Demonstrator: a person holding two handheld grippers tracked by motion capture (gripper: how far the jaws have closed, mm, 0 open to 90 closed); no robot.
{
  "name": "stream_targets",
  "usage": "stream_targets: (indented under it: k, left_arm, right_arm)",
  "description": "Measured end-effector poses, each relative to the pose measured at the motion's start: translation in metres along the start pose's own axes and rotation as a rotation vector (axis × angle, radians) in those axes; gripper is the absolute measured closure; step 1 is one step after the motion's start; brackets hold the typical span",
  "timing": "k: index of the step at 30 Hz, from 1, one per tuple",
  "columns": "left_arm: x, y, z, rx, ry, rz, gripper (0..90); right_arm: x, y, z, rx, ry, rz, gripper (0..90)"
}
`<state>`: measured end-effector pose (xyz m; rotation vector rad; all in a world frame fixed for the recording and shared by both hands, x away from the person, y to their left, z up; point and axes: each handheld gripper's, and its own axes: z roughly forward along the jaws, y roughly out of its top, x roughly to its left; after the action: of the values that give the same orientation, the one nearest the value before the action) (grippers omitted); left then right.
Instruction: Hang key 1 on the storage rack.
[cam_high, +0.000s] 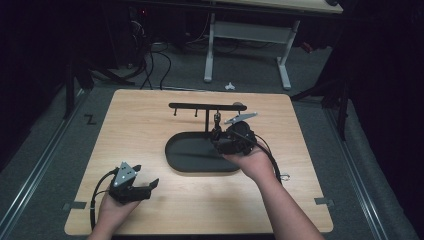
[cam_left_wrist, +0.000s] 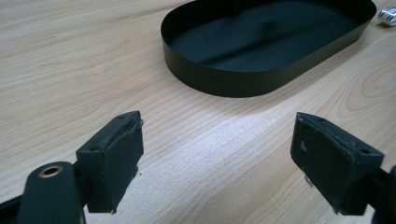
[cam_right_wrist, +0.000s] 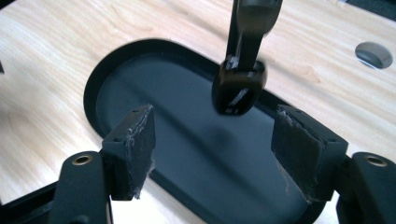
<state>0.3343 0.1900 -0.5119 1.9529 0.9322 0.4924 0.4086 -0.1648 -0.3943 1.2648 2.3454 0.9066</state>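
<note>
Key fob (cam_right_wrist: 239, 91), small, black, glossy plastic w/ rounded corners, hangs from a strap on the rack (cam_high: 207, 106) (thin black bar w/ short pegs on a post). It dangles just above the back part of the oval tray (cam_right_wrist: 100, 84); in the high view it sits at (cam_high: 217, 131), right by the post.

Right gripper (cam_right_wrist: 212, 149) is at the tray's far-right end, jaws spread, nothing between the pads. Fob is just ahead of them, slightly above, not touching either pad. Pads (cam_right_wrist: 140, 149) are black foam/rubber, frayed at the edges.

Step, as I read it: the right gripper sits free next to the hanging fob, either just let go or lining up to grab; can't say which. If it's a grab, the next move calls for easing fwd till the fob body sits between the pads, then closing gently, since it swings freely on the strap and could twist away.

Tray: matte black metal, low straight wall, flat floor, nothing in it. Table (cam_high: 150, 125) is pale wood-grain laminate, rounded corners.

Left gripper (cam_high: 131, 186) rests near the front-left edge, well apart from the tray, jaws spread wide, holding nothing.
</note>
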Motion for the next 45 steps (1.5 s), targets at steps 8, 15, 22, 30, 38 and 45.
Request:
stream_targets:
  k: [8,15,22,30,38,45]
  left_arm:
    - [-0.001,0.0,0.002,0.005,0.0,0.004,17.7]
    - [-0.002,-0.001,0.003,0.014,-0.002,0.009,17.6]
    - [-0.002,-0.002,0.002,0.015,0.001,0.012,17.5]
    - [-0.003,-0.001,0.004,0.025,0.001,0.016,17.5]
    - [-0.004,-0.001,0.005,0.031,-0.01,0.018,17.5]
    - [-0.003,-0.001,0.006,0.04,-0.017,0.023,17.5]
  right_arm:
    - [0.0,-0.029,-0.002,-0.018,0.005,0.008,31.0]
    - [0.0,-0.059,-0.001,-0.022,0.014,0.023,30.7]
    - [-0.012,-0.092,-0.004,-0.033,0.014,0.065,33.6]
    - [-0.034,-0.121,-0.019,-0.022,-0.02,0.102,37.8]
    - [-0.053,-0.138,-0.027,0.041,-0.082,0.12,46.1]
    - [-0.064,-0.144,-0.026,0.094,-0.104,0.141,53.6]
